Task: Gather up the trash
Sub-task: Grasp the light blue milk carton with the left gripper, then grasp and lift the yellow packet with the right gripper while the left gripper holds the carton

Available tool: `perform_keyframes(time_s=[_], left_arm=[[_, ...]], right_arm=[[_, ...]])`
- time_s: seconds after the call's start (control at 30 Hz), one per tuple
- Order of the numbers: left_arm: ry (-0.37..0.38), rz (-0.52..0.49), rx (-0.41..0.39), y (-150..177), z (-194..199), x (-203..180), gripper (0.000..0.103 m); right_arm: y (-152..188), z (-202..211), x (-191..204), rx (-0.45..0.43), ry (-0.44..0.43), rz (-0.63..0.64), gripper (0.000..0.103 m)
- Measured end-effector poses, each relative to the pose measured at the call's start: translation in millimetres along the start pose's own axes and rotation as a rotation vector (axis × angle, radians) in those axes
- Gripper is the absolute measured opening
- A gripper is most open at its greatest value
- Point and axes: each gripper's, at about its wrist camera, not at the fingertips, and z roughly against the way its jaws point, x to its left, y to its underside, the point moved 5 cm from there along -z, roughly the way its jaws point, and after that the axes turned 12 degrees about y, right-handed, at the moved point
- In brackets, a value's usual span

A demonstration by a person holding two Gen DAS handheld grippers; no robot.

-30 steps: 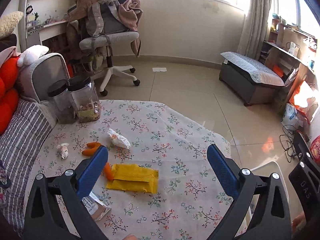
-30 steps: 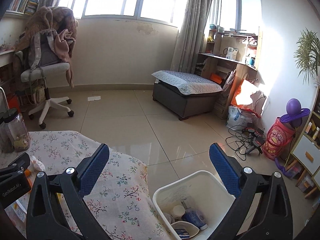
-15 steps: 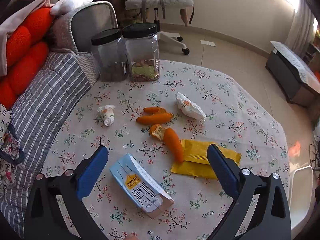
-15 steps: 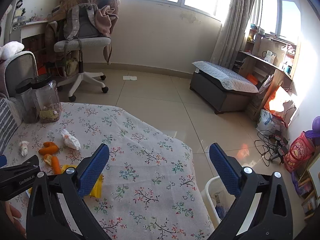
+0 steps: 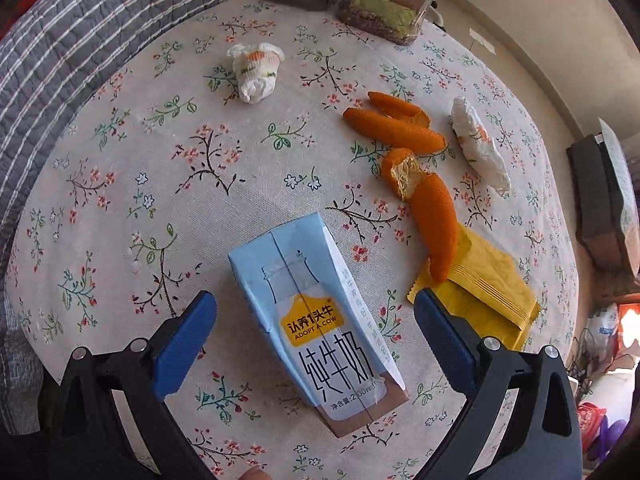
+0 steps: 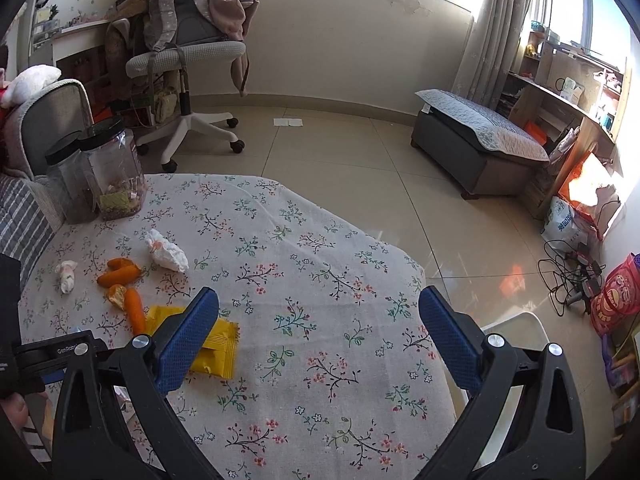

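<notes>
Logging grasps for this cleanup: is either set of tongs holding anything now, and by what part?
Nothing is held. The left tongs straddle the milk carton with pads clear of it, just beginning to close; the right tongs are open and empty.

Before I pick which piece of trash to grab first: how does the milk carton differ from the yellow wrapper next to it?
The milk carton is a pale blue box that keeps its bulk and bears printed characters; the yellow wrapper is flat, plain and crimped at its edges. The carton lies free of other trash, while an orange peel rests its tip on the wrapper. Both lie on the floral tablecloth.
</notes>
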Motion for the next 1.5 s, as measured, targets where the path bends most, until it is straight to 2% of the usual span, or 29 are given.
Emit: perform_keyframes(time_s=[0.03,0.1,0.13,0.27,0.37,0.43,0.5,0.6,0.7,0.77,0.87,0.9,0.93,1.0,1.1,1.2,1.33,1.5], left_arm=[[0.012,0.006,0.011,0.9,-2.7,0.5,0.088],[0.034,0.003,0.041,3.2,-8.3,-0.3,0.066],[0.050,-0.003,0.056,4.8,-10.0,-2.3,0.062],[0.099,-0.061,0.032,4.6,0.6,-14.1,0.056],[0.133,-0.147,-0.043,-0.1,29.7,-30.7,0.055],[0.151,-0.225,-0.104,-3.3,57.3,-46.0,0.055],[0.160,-0.308,-0.173,-6.1,87.9,-61.9,0.055],[0.191,-0.412,-0.249,-8.7,125.7,-83.0,0.055],[0.230,-0.480,-0.245,-9.4,138.0,-93.2,0.055],[0.242,-0.487,-0.247,-9.0,134.3,-92.6,0.055],[0.264,-0.473,-0.197,-6.6,118.8,-87.0,0.055],[0.281,-0.465,-0.172,-3.9,113.9,-85.3,0.055],[0.291,-0.460,-0.161,-3.3,110.7,-83.6,0.055],[0.286,-0.468,-0.181,-3.7,113.5,-84.1,0.055],[0.260,-0.495,-0.238,-6.0,123.7,-84.3,0.055],[0.253,-0.506,-0.256,-6.5,127.0,-83.8,0.055],[0.245,-0.497,-0.271,-8.6,126.7,-81.5,0.055],[0.234,-0.502,-0.314,-7.6,130.8,-85.1,0.055]], right_arm=[[1.3,-2.1,1.0,0.009,-0.006,0.006,0.096],[3.8,-6.1,2.8,0.035,-0.020,0.010,0.096],[5.1,-9.8,3.0,0.055,-0.035,0.004,0.096],[16.4,-32.2,7.8,0.209,-0.172,-0.076,0.096],[33.7,-55.5,19.9,0.373,-0.315,-0.161,0.096],[46.8,-68.3,31.6,0.457,-0.366,-0.208,0.096],[53.9,-77.3,38.0,0.501,-0.401,-0.249,0.096],[59.2,-85.5,52.0,0.535,-0.474,-0.271,0.084],[65.8,-95.3,68.5,0.577,-0.514,-0.249,0.079],[67.8,-98.6,75.5,0.590,-0.534,-0.251,0.079],[69.5,-103.7,85.0,0.619,-0.568,-0.237,0.061],[71.3,-105.2,88.5,0.637,-0.581,-0.230,0.045],[72.7,-105.3,92.2,0.648,-0.587,-0.219,0.022],[70.5,-99.5,95.0,0.632,-0.594,-0.202,0.011],[57.3,-82.8,92.7,0.560,-0.628,-0.194,0.007],[43.4,-66.3,82.8,0.483,-0.642,-0.195,0.004],[24.3,-46.8,63.2,0.363,-0.614,-0.190,0.003],[6.2,-32.1,36.8,0.231,-0.536,-0.166,0.003]])
